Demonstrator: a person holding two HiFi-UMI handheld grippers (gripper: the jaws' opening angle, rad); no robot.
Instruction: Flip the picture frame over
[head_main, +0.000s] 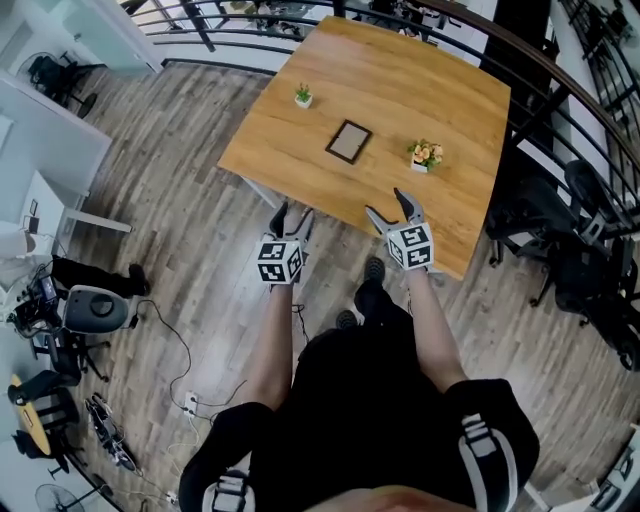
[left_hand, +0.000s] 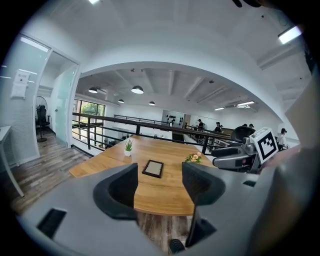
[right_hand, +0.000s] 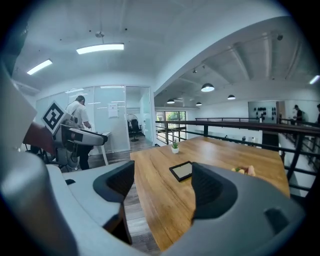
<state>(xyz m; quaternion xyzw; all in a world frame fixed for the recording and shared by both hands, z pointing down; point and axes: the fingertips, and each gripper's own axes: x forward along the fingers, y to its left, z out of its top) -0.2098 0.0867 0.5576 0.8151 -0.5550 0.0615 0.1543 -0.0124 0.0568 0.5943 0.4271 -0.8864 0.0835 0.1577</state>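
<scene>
Picture frame (head_main: 348, 141) is lying flat around the middle of the wooden surface (head_main: 440, 80), between a little green plant (head_main: 303, 96) and a small pot of flowers (head_main: 425, 154). Left gripper (head_main: 292, 216) and right gripper (head_main: 387, 205) hang by the near edge, well apart from it, fingers spread wide with nothing in them.

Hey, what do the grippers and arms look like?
Both the left gripper and right gripper have grey bodies, dark pads and a cube of black-and-white square markers. The person wears a black short-sleeved top with pale shoulder stripes.
</scene>
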